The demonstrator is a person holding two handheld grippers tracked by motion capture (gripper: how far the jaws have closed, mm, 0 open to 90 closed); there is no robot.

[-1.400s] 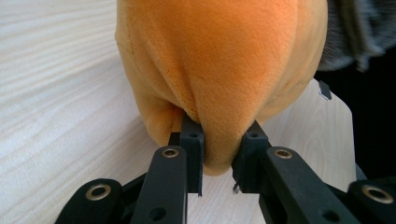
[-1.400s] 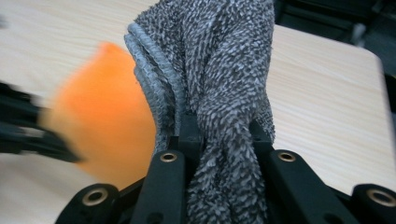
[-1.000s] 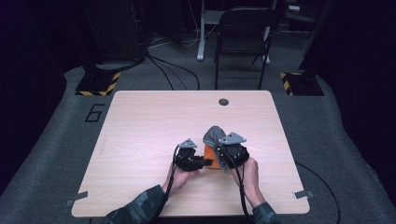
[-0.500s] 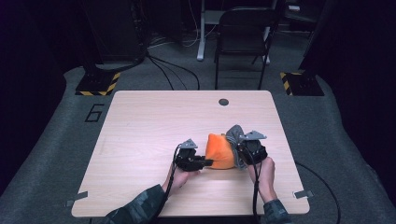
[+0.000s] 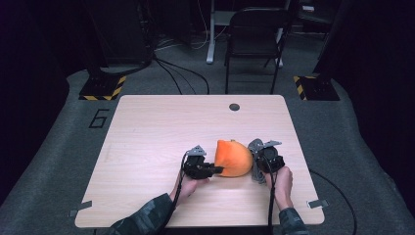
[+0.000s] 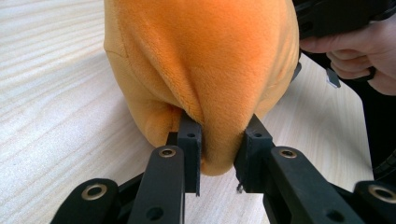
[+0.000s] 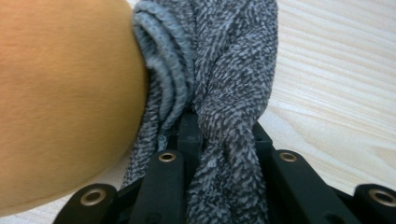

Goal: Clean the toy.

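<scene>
An orange plush cushion (image 5: 235,158) sits on the wooden table (image 5: 161,127), right of the middle and nearer the near edge than the far one. The left tool (image 5: 218,169) comes at it from the left and is clenched on a fold of the orange plush (image 6: 210,70) at the cushion's lower left end; in the left gripper view the fabric bulges out between the two black jaws. The right tool (image 5: 258,164) stands just at the cushion's right side, clamped on a bunch of grey knitted fabric (image 7: 229,84) that presses against the orange surface (image 7: 65,102). In the high view that grey fabric (image 5: 255,147) shows as a narrow strip between the cushion and the tool.

The left half of the table is bare wood out to its left edge and far-left corner. A small dark round spot (image 5: 234,106) lies near the far edge. A narrow band of table remains between the right hand (image 5: 279,181) and the right edge, and a strip of wood runs along the near edge in front of both hands. A chair (image 5: 254,39) stands on the floor beyond the far edge.
</scene>
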